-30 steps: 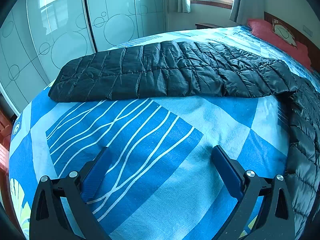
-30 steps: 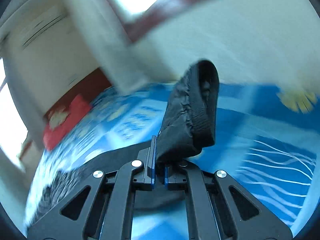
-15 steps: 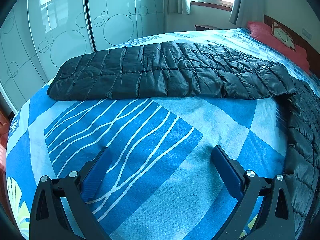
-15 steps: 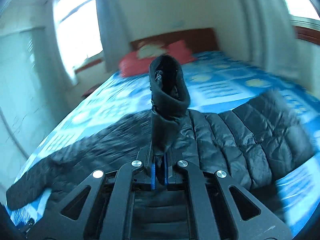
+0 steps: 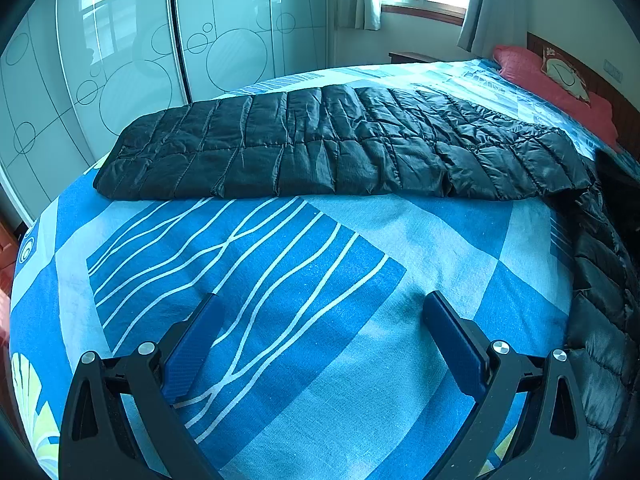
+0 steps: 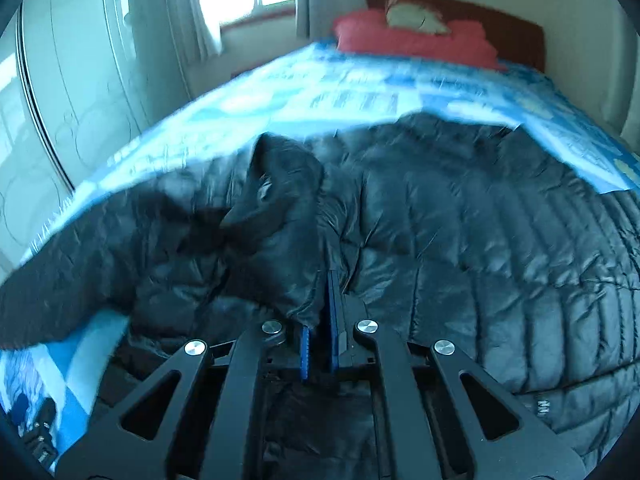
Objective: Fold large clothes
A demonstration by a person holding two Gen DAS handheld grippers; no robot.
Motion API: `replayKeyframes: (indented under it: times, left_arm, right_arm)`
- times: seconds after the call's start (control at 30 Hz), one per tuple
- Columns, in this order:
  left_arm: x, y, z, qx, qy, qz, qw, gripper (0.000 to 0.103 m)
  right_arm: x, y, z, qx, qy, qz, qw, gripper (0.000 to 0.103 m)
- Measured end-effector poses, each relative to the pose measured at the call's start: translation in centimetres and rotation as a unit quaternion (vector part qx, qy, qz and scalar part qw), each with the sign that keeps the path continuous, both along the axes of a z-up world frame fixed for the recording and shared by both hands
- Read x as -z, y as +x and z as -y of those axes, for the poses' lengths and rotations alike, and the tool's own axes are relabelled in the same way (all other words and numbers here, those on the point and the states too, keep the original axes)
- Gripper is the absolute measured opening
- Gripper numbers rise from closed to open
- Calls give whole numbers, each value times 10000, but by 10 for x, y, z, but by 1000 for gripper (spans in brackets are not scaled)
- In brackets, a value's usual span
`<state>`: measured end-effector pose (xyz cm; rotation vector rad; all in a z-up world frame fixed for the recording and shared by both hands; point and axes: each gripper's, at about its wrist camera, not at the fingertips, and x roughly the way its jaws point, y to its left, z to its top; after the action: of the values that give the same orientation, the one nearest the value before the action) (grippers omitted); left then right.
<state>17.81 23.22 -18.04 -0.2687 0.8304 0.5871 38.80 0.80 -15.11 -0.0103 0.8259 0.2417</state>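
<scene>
Sleeve [image 6: 280,200] lower (R gripper [image 6: 320,328])

Bare bedspread [image 5: 360,240] before jacket [image 5: 340,148]

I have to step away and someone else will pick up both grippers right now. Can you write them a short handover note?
Left hand-held gripper: open, holding nothing, over the bare blue bedsheet.
Right hand-held gripper: shut on a sleeve of the black puffer jacket, held over the jacket's body.
Jacket: spread across the bed; its other sleeve lies flat and straight across the sheet, ahead of the left gripper. Red pillow is at the headboard.
Done: one sleeve picked up and brought over the body.
Left: lay that sleeve down and release, fold in the other sleeve, then fold the body.
</scene>
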Motion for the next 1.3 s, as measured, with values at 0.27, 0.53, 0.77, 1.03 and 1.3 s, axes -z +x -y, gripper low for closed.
replayKeyframes:
  times: [0.27, 0.53, 0.77, 1.03, 1.3]
  left_arm:
    - [0, 0, 0, 1, 2, -2, 10000, 99]
    - [1, 0, 0, -1, 11, -6, 10000, 99]
    - [1, 2, 0, -6, 40, -23, 10000, 99]
    - [1, 1, 1, -8, 48, -24, 10000, 99]
    - [2, 3, 2, -13, 69, -38, 10000, 99]
  right_arm:
    - [-24, -25, 5, -688, 600, 68, 9958, 64]
    - [-63, -49, 152, 363, 467, 565, 9966, 30]
    - [-18, -22, 322, 2389, 181, -37, 9709, 25]
    - [-25, -15, 337, 2161, 588, 21, 9746, 22]
    - [-30, 55, 360, 2488, 425, -19, 9676, 25]
